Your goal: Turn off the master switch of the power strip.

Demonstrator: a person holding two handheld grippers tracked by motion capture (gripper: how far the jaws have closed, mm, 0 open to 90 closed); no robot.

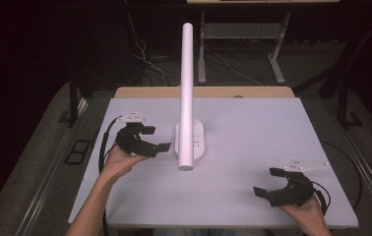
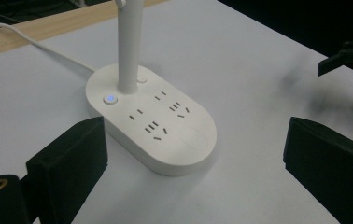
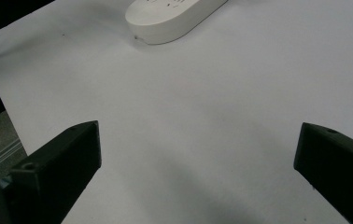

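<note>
Two grippers work over a white table [image 1: 253,128] that carries one object: a white desk lamp whose oval base [image 2: 152,123] doubles as a power strip, with socket slots [image 2: 158,126] on its top, a small button lit blue [image 2: 110,99] beside the foot of the stem, and a shallow round pad [image 2: 194,138] near the end that faces the left gripper. The white stem [image 1: 187,93] rises upright from the base, and a white cord [image 2: 34,44] trails off toward the table's far wooden edge [image 1: 203,92].

The left gripper [image 1: 157,139] hovers just beside the base's left side, its jaws spread wide and holding nothing; in the left gripper view the base lies between and just beyond them. The right gripper [image 1: 267,182] hangs near the table's front right corner, well apart from the lamp, jaws likewise parted and empty.

This looks like the approach step: the left gripper is lined up on the base, not yet touching it. If the aim is to press the lit button or the round pad, the next move probably calls for narrowing the jaws and bringing one tip down squarely on it, keeping clear of the stem. If the aim is to shift the lamp, the jaws must straddle the base or stem.
</note>
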